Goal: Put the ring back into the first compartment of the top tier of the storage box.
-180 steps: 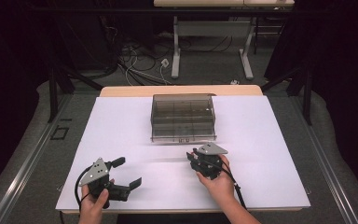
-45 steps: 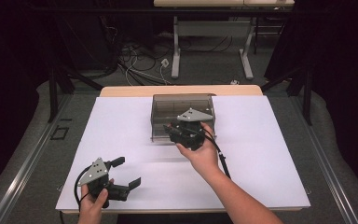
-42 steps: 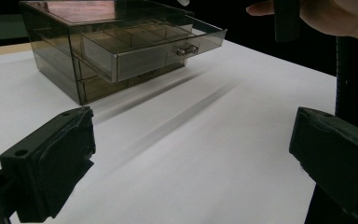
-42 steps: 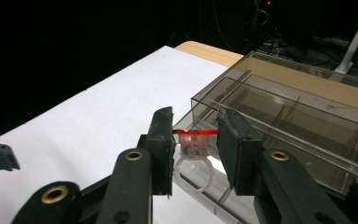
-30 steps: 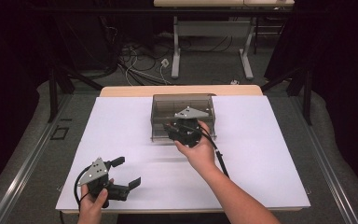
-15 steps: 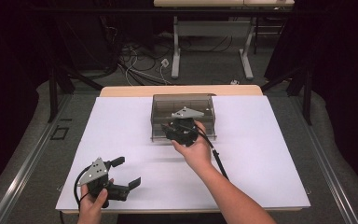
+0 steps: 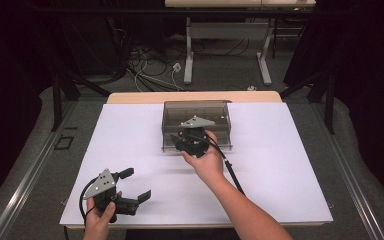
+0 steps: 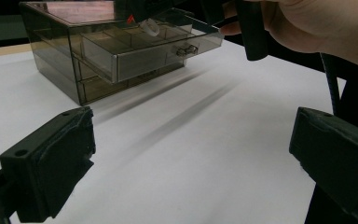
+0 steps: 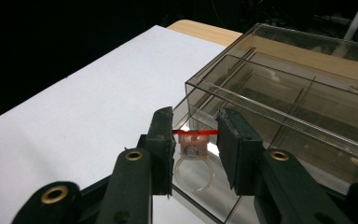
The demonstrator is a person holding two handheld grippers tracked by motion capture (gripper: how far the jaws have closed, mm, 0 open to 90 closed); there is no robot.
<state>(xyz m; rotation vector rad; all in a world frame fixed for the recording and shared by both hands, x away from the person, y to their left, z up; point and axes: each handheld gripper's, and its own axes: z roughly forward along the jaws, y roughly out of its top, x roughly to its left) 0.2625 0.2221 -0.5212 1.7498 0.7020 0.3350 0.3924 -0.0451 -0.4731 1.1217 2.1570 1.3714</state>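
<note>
Right hand-held gripper pinches a ring, seemingly over the drawer.

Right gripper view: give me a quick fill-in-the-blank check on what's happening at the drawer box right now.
1. The right gripper is shut on a clear plastic ____ with a red top.
2. It holds that over the box's open ____.
3. The left gripper's jaws are ____.
4. The box stands on a ____ sheet.

Missing words: ring; drawer; open; white
</note>
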